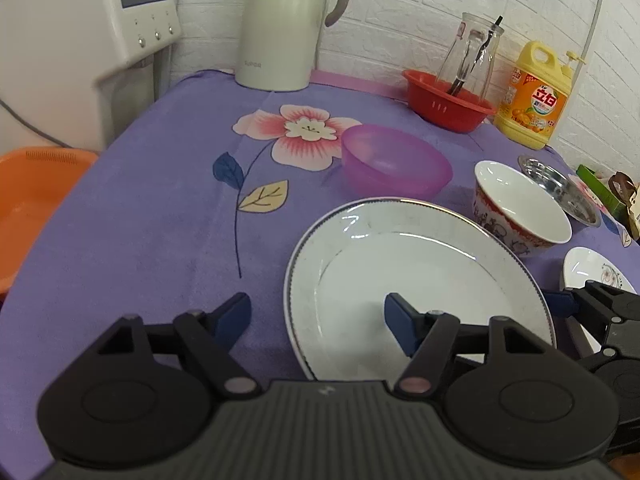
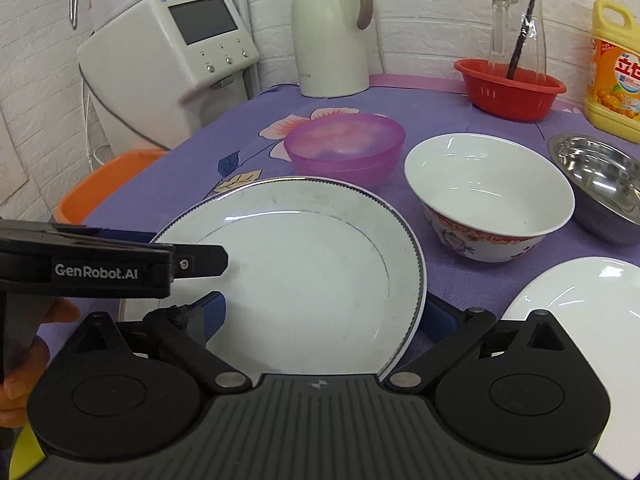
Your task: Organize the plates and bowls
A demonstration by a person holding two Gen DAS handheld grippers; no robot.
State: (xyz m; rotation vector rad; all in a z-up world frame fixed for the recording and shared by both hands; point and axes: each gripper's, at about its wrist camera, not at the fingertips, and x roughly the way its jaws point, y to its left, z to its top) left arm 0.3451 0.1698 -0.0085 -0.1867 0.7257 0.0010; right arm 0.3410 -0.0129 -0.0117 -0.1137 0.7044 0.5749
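Left wrist view first: the purple cloth is spread wide so the dishes sit apart. The big white plate lies flat near the front edge, within reach of both tools. The left gripper is held released, jaws straddling the plate's left rim, nothing pinched. The right gripper is spread across the plate's near edge (its grip cannot be told). Painted bowl, purple bowl and steel bowl wait behind.

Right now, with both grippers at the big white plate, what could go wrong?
1. Both open grippers, left gripper and right gripper, straddle opposite rims of the white plate; uneven closing could tip it.
2. A pushed plate could knock the patterned bowl or purple bowl just behind it.
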